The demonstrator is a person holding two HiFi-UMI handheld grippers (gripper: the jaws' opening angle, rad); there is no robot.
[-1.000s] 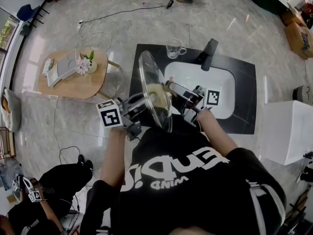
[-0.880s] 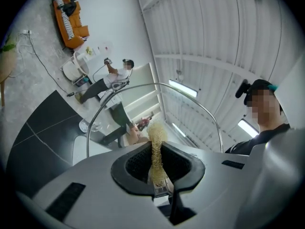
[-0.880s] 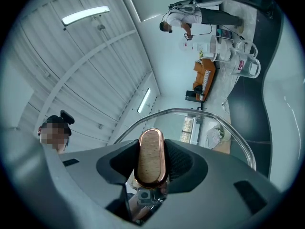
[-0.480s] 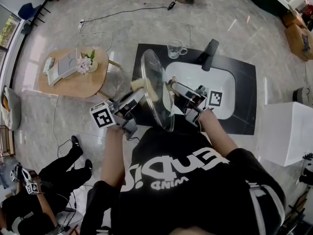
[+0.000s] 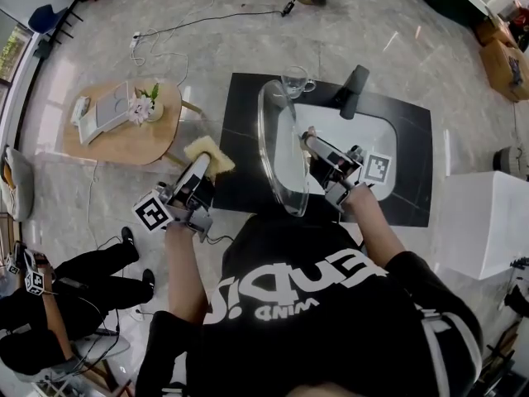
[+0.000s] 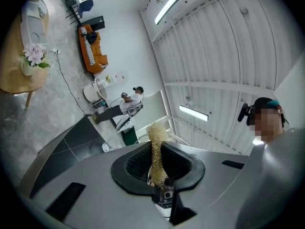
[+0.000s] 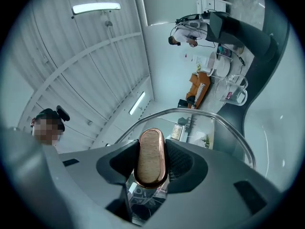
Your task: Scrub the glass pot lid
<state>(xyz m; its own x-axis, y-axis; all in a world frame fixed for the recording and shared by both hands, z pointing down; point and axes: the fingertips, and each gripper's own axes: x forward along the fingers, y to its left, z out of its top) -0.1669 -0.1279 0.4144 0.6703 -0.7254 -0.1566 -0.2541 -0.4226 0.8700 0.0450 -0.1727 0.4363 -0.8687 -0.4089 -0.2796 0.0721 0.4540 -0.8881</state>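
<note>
The glass pot lid (image 5: 281, 151) stands on edge over the black counter beside the white sink (image 5: 376, 151). My right gripper (image 5: 314, 145) is shut on the lid's wood-and-copper knob (image 7: 149, 156) from the right. In the right gripper view the lid's rim (image 7: 224, 128) curves past the jaws. My left gripper (image 5: 201, 168) is shut on a yellow fibrous scrub pad (image 5: 207, 156). It is off to the left of the lid, and the pad is not touching the glass. In the left gripper view the pad (image 6: 156, 149) sticks up between the jaws.
A glass mug (image 5: 295, 81) and a black faucet (image 5: 354, 91) stand at the sink's far edge. A round wooden side table (image 5: 124, 135) with flowers is at the left. A person sits on the floor at lower left (image 5: 58, 321). A white box (image 5: 488, 222) stands at the right.
My left gripper has pulled the scrub pad off the lid, leftward and toward me. The lid and my right gripper have shifted slightly right, toward the sink.
</note>
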